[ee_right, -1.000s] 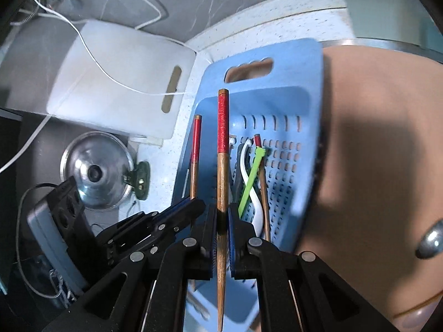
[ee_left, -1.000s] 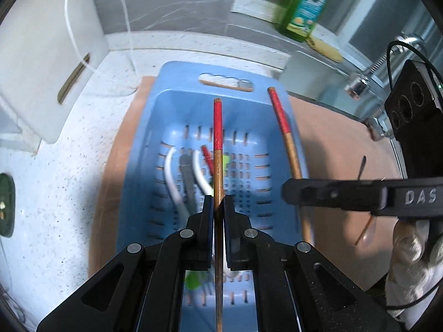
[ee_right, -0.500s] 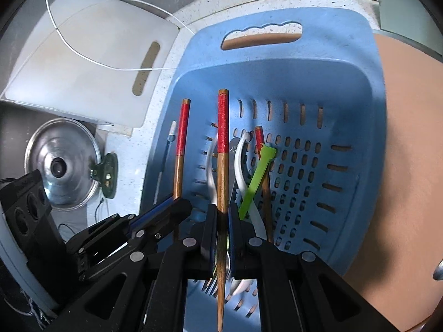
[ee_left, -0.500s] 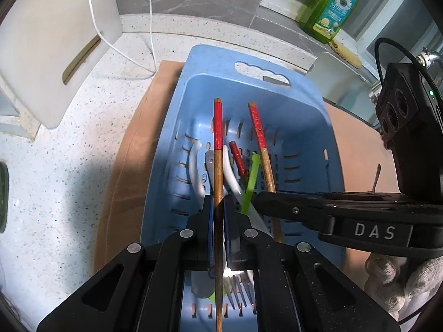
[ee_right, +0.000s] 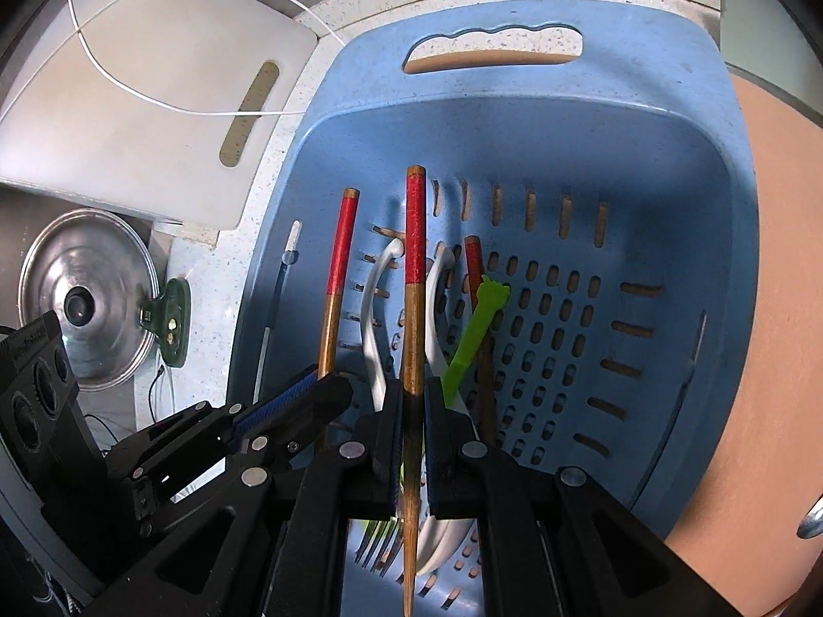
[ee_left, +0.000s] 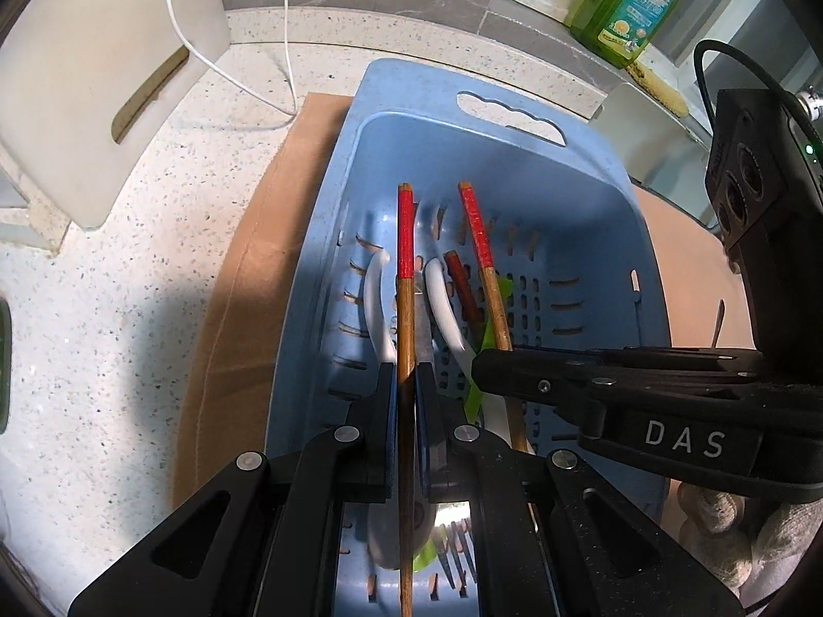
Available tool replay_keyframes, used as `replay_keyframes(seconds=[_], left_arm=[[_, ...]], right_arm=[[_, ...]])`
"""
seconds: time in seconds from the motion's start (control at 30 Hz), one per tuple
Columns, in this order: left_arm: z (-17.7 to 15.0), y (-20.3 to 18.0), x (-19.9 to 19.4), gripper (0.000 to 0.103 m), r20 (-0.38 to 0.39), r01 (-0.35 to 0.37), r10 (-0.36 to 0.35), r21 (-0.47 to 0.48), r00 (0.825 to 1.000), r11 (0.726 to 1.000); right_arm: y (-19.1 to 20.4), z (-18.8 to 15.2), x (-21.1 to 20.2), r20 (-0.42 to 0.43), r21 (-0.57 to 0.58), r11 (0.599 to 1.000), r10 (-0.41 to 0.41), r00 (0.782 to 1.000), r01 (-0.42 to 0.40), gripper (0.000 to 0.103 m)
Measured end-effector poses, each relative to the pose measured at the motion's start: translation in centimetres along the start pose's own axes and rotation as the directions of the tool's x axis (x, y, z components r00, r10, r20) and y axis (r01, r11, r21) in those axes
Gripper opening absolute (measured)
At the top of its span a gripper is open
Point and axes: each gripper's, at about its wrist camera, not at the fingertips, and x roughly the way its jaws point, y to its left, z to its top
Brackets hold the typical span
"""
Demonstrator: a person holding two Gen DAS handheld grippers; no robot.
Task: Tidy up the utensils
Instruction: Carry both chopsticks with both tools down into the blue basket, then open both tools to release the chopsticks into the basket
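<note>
Hand-held grippers [ee_left: 406, 385] [ee_right: 411, 401] angled steeply down, each clamping a chopstick [ee_left: 405, 308] [ee_right: 414, 308]

White cutting board [ee_left: 97, 92], green soap bottle [ee_left: 630, 2], pot lid [ee_right: 87, 298]

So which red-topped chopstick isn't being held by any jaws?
The darker third chopstick lying in the blue basket beside the green utensil; the other two are gripped.

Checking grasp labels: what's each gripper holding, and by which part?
Left gripper and right gripper: one chopstick each, pinched on the bare wooden shaft below the red end.
</note>
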Motion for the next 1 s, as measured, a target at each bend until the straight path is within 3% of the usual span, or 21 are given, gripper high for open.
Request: replay_keyframes(seconds=[0.6,0.73,0.87,0.97,1.0], left_arm=[[-0.4,-0.4,-0.9,0.011,0.014,-0.046,0.046,0.006,0.999,0.999],[-1.0,-0.6,-2.1,0.011,0.036,-0.064,0.064,0.012,0.997,0.998],[-1.7,-1.6,-3.5,0.030,0.062,-0.098,0.095,0.037,0.994,0.995],[-2.3,-2.6,-4.5,0.030,0.080,-0.121,0.117,0.059,0.990,0.991],[-2.5,-2.9,-4.8,0.035,0.085,-0.124,0.118,0.061,0.989,0.990]], right_arm=[[0.3,-0.5,-1.4,0.019,-0.049,0.999,0.003,1.000,-0.003,0.008],[0.2,-1.1,-3.2,0.051,-0.082,0.997,-0.001,0.999,0.006,0.018],[-0.1,-1.9,-5.7,0.109,-0.131,0.991,-0.021,0.994,0.035,0.033],[-0.4,-2.6,-7.7,0.154,-0.167,0.984,-0.037,0.987,0.063,0.039],[-0.5,-2.9,-8.5,0.174,-0.182,0.981,-0.043,0.984,0.075,0.041]])
